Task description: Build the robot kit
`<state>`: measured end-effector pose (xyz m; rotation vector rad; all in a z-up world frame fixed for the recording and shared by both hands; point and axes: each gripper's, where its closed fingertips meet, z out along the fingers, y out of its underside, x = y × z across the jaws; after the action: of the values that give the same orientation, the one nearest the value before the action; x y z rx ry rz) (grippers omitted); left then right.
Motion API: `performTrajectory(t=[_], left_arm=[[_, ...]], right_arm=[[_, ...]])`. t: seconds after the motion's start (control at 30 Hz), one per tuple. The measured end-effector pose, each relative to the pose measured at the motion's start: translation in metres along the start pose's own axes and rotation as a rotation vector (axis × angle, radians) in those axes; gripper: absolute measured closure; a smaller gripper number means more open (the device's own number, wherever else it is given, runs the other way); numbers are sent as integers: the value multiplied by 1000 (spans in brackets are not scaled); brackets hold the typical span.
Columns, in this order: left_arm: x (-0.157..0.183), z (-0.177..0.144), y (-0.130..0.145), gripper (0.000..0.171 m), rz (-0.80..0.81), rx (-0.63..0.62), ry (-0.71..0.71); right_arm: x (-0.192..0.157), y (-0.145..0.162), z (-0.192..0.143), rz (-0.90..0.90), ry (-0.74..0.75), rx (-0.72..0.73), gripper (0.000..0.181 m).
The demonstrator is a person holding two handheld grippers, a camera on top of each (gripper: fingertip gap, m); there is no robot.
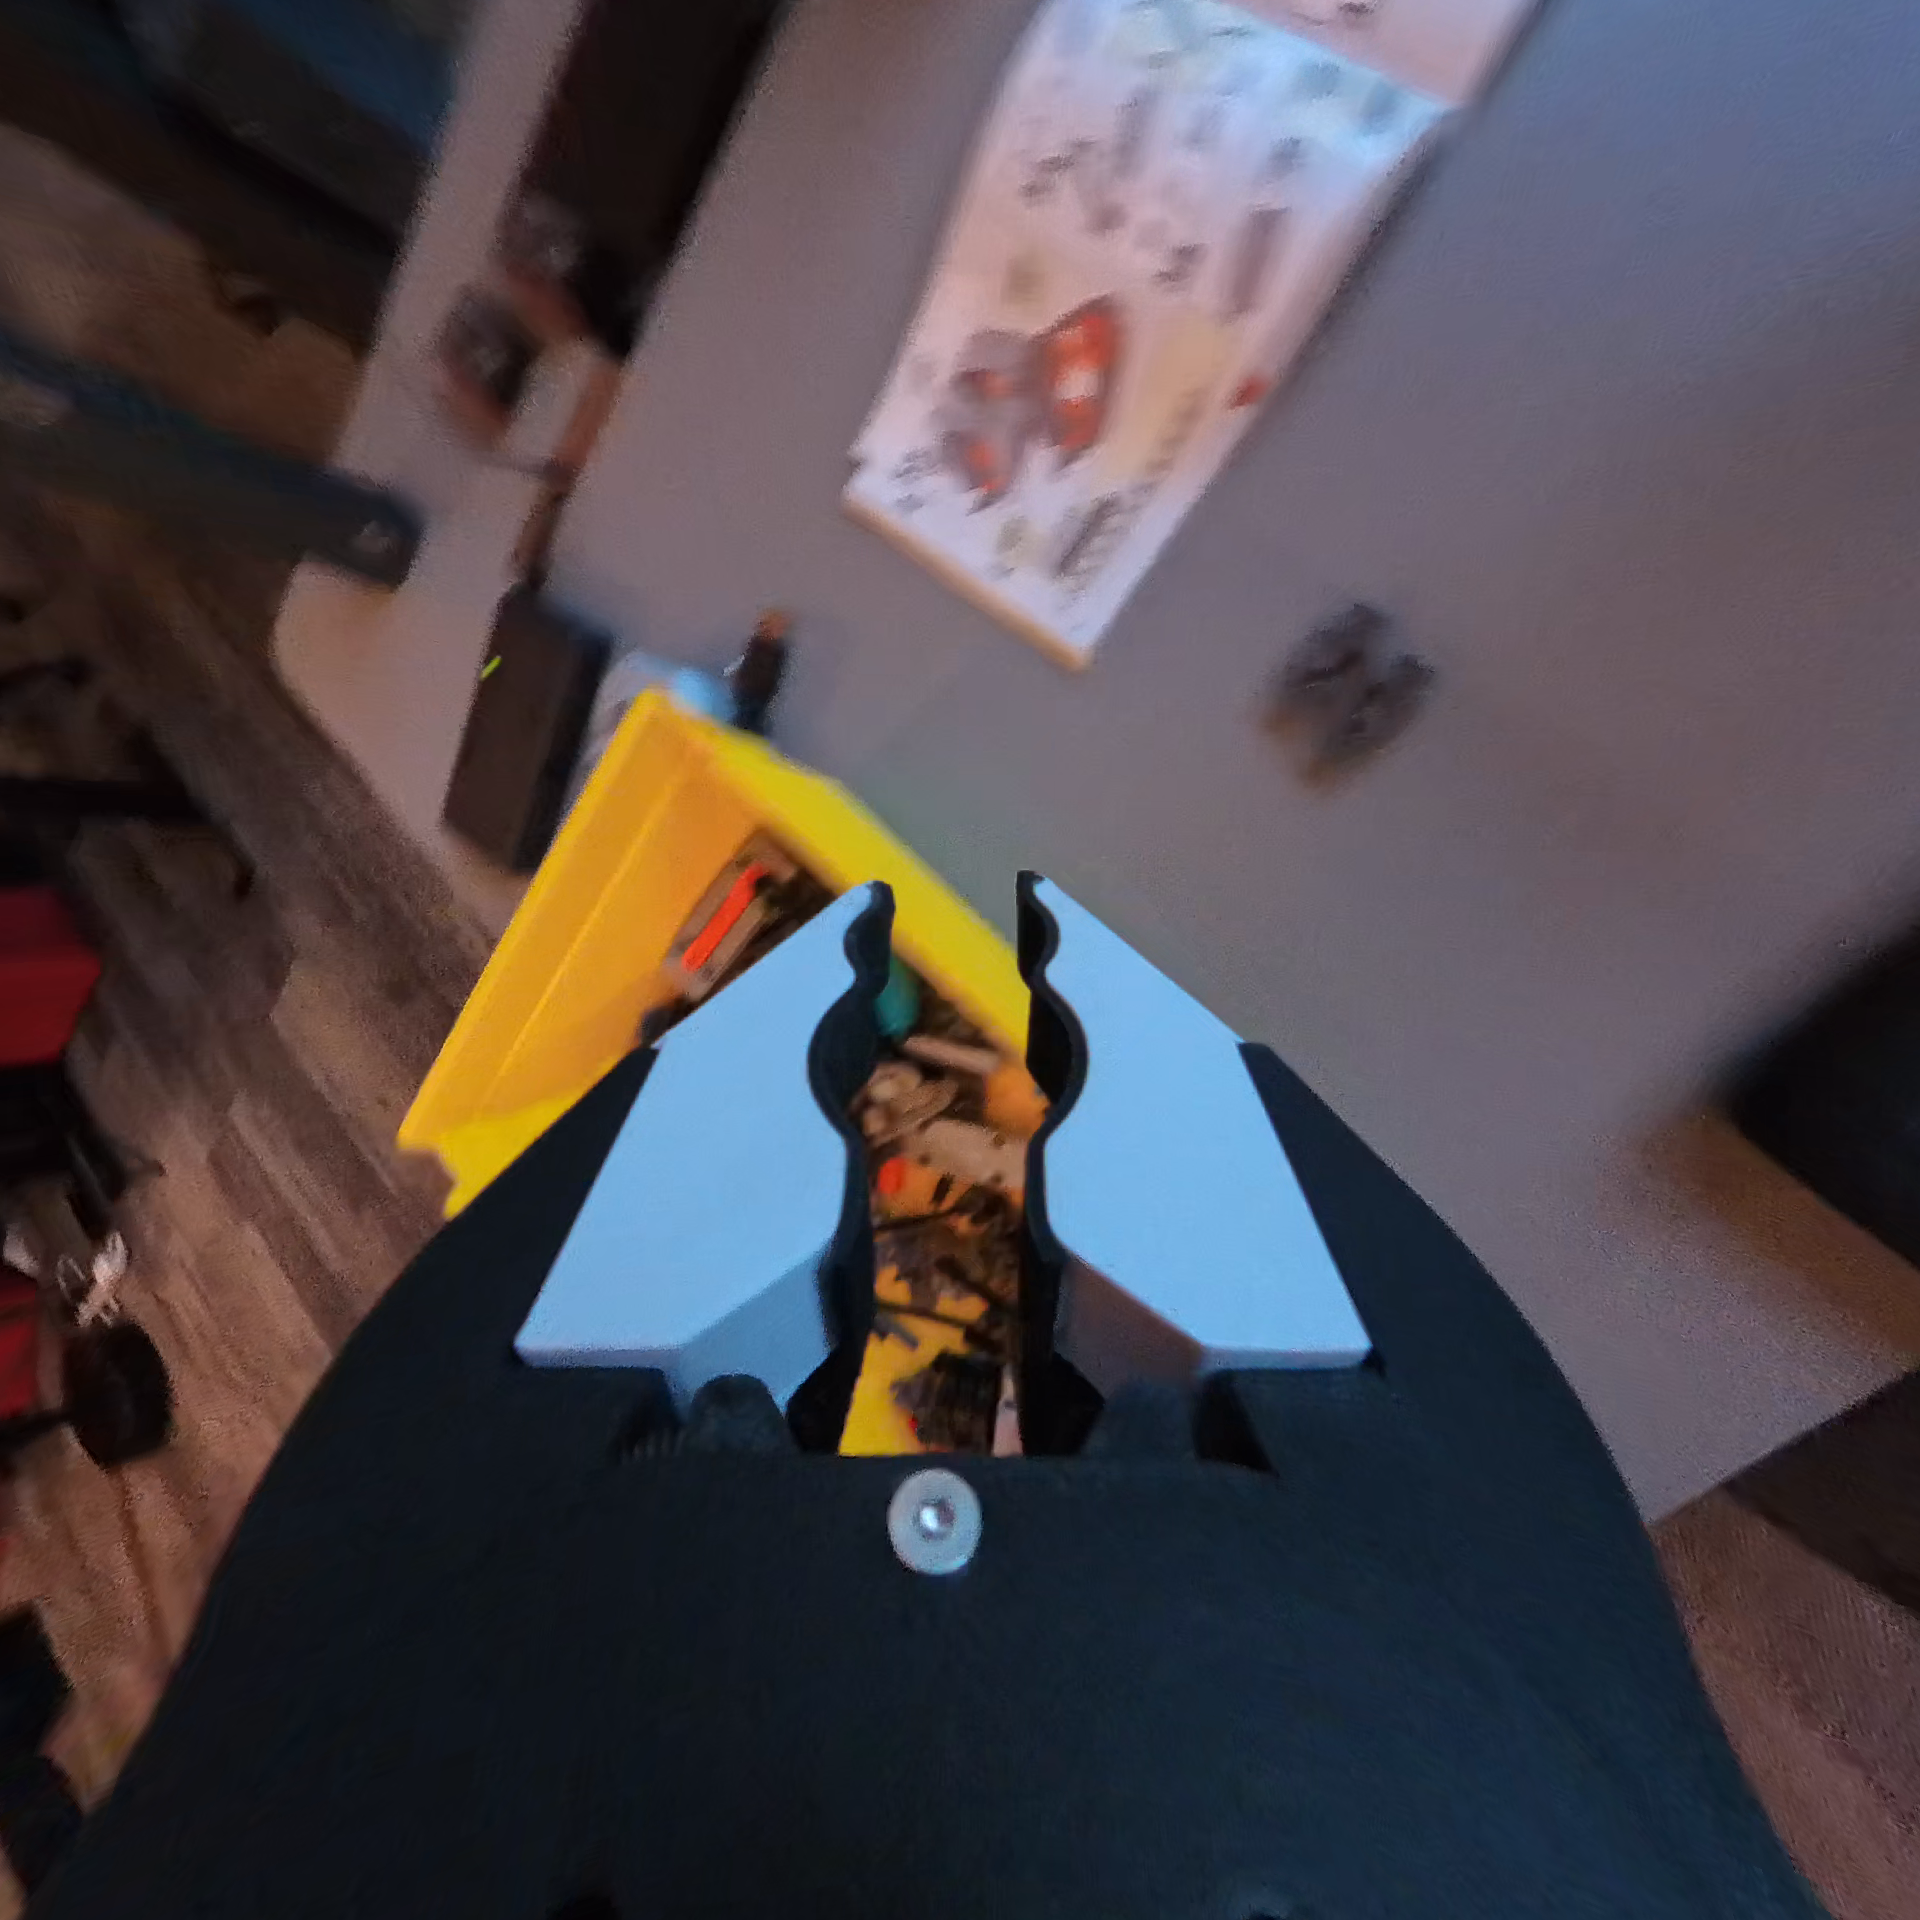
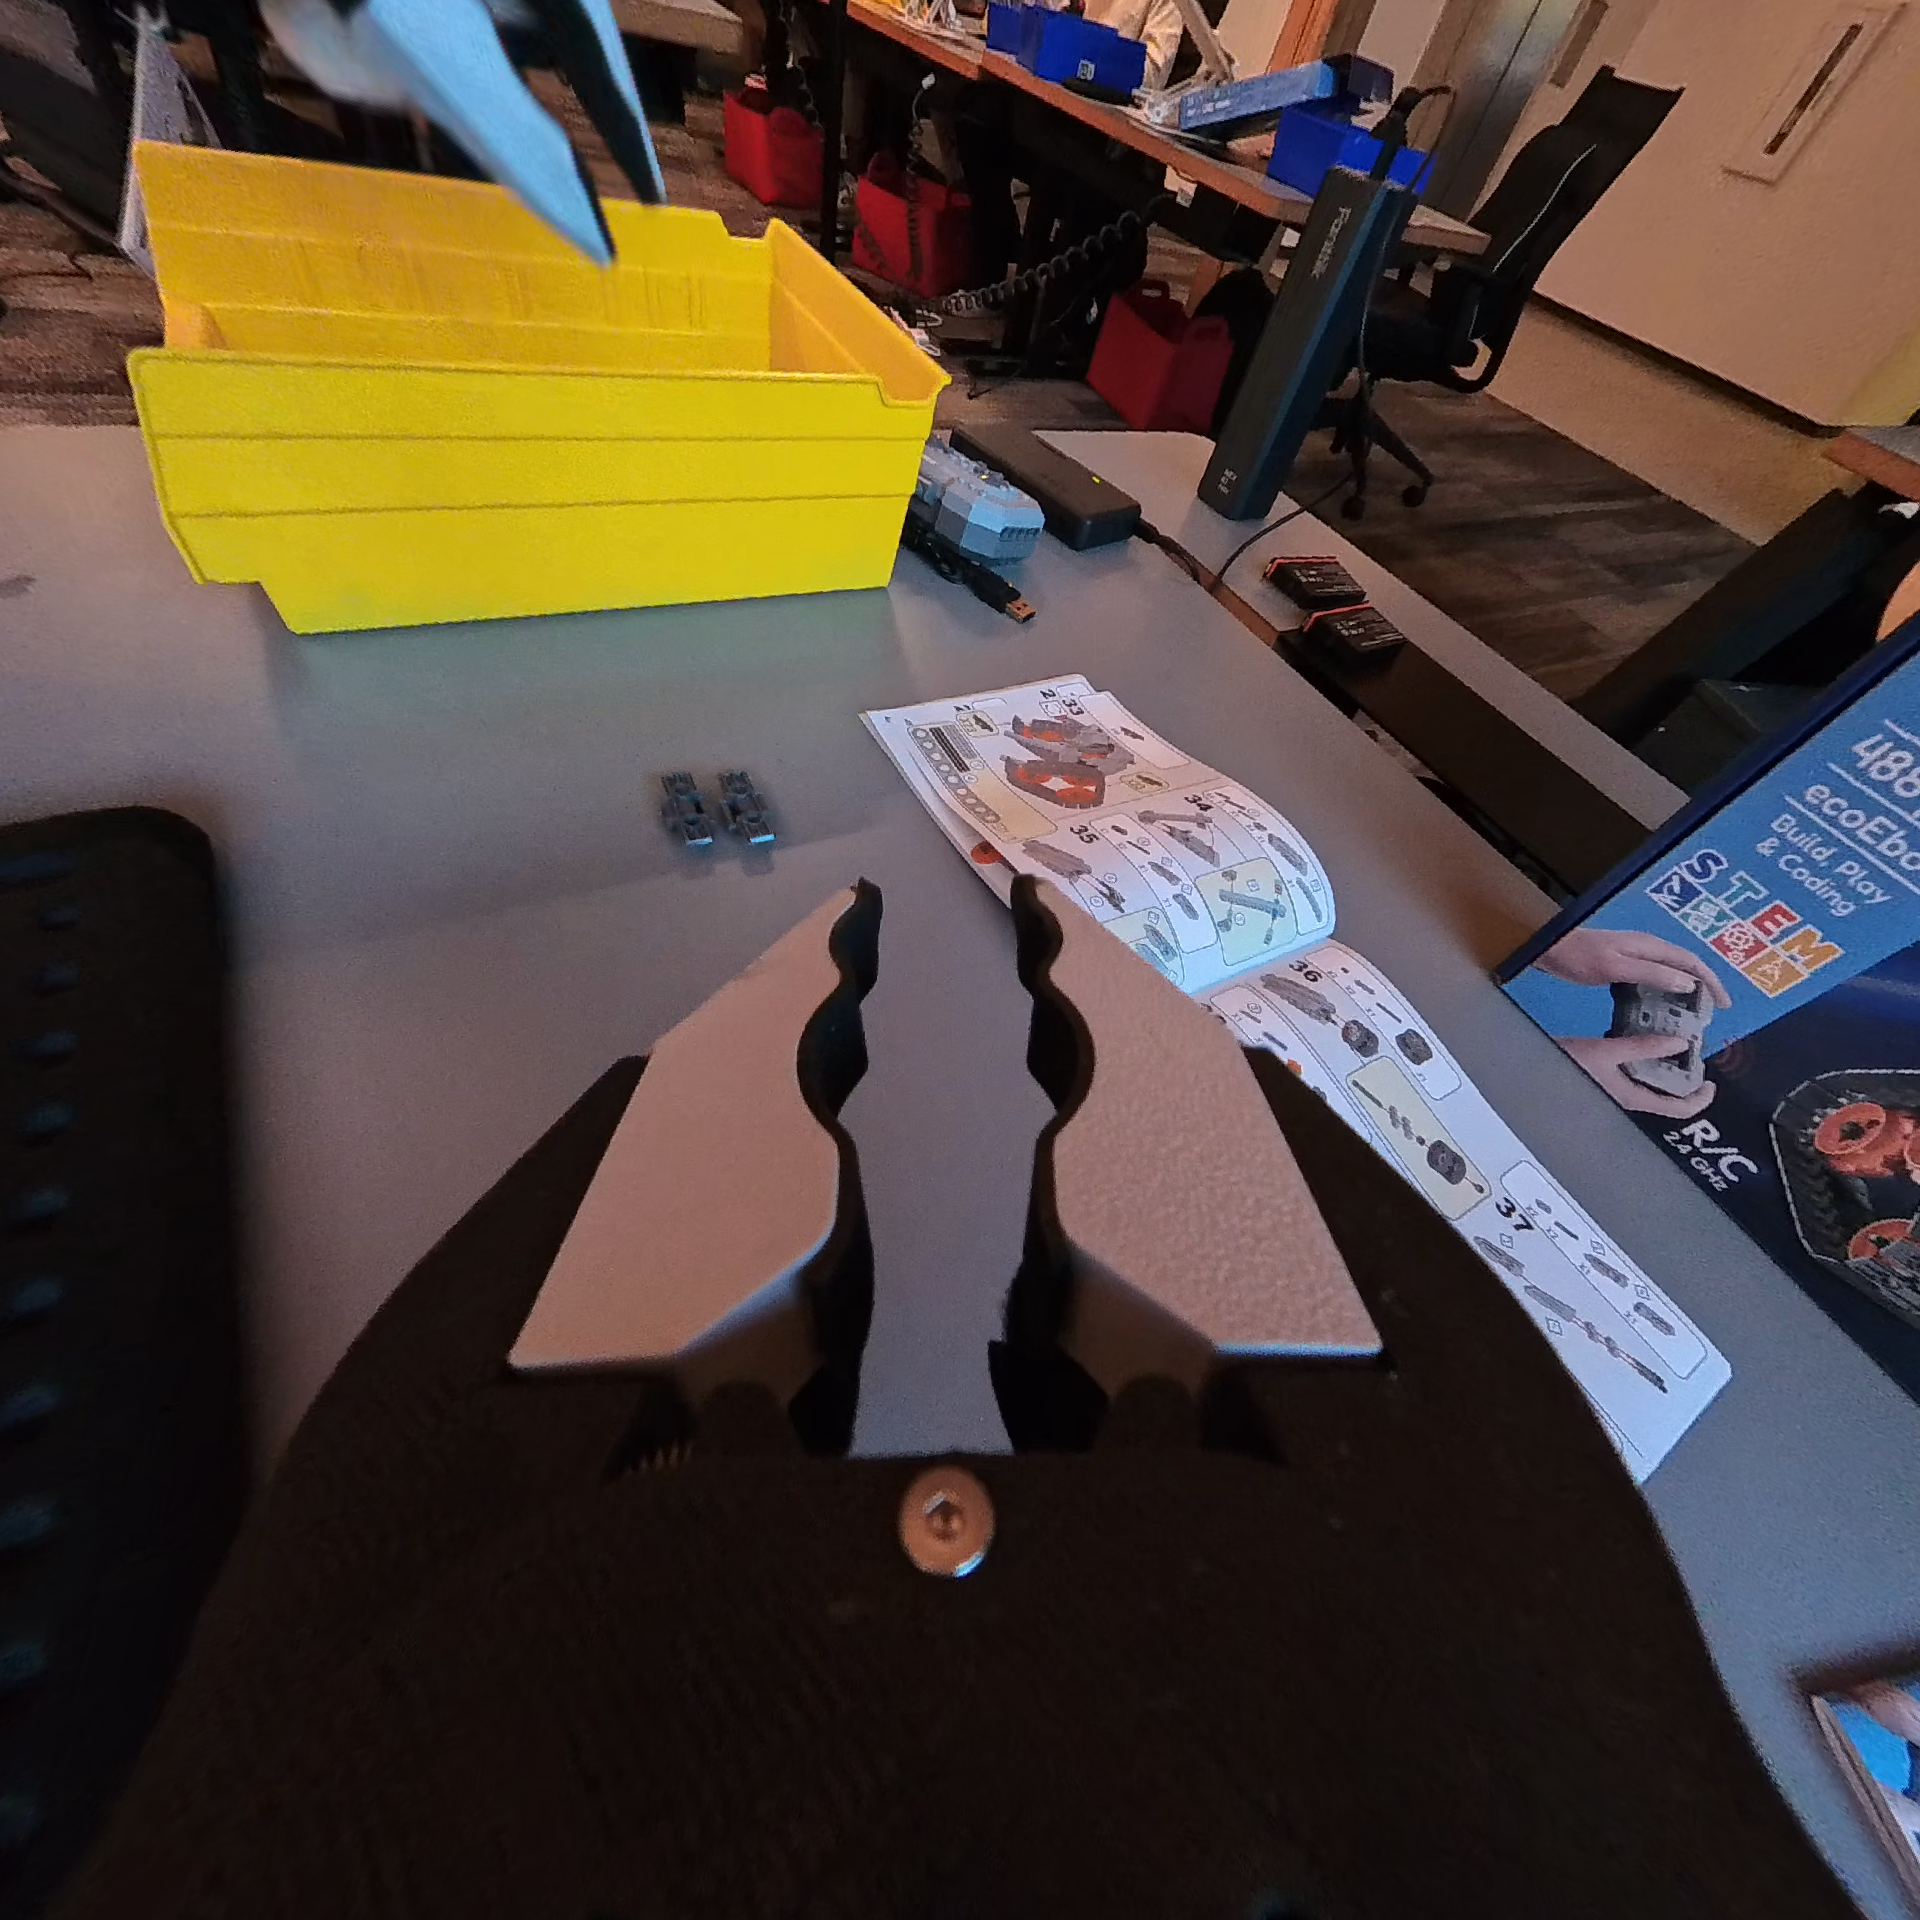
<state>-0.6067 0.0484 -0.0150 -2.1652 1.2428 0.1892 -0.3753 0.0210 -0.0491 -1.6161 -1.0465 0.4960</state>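
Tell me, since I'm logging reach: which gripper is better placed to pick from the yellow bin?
Likely left: the left gripper hangs open over the yellow bin; the right gripper sits apart, low over the table.

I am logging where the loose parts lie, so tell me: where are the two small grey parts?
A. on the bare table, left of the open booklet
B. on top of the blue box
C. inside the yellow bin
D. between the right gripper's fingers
A: the two small grey parts lie side by side on the table, left of the booklet and ahead of the right gripper.
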Motion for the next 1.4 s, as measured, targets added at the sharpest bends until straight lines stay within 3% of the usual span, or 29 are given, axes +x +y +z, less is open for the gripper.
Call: performTrajectory(t=[0.07, 0.13, 0.2, 0.33, 0.57, 0.8, 0.9, 1.1, 1.23, 1.4], left_arm=[[-37, -5, 37, 146, -154, -12, -23], [-57, 11, 87, 127, -314, -145, 31], [-62, 36, 119, 129, -404, -237, 86], [-56, 64, 154, 134, -465, -361, 129], [-42, 82, 183, 145, -468, -414, 160], [-47, 89, 188, 159, -476, -351, 124], [-54, 79, 188, 170, -486, -312, 110], [-54, 56, 177, 171, -555, -165, 171], [-45, 38, 153, 171, -628, -26, 268], [-31, 4, 108, 171, -586, 151, 302]], right_arm=[[-1, -1, 0, 1, -4, 3, 156], [1, 1, 1, -13, 4, -12, 156], [4, 7, 5, -23, 14, -43, 156], [6, 18, 9, 3, 5, -76, 156], [9, 22, 11, 22, 6, -85, 156], [7, 25, 12, 11, 6, -98, 156], [7, 25, 12, 11, 7, -100, 156], [1, 29, 19, 12, -17, -115, 156], [-10, 26, 25, 11, -49, -110, 156], [-26, 22, 34, -4, -88, -105, 156]])
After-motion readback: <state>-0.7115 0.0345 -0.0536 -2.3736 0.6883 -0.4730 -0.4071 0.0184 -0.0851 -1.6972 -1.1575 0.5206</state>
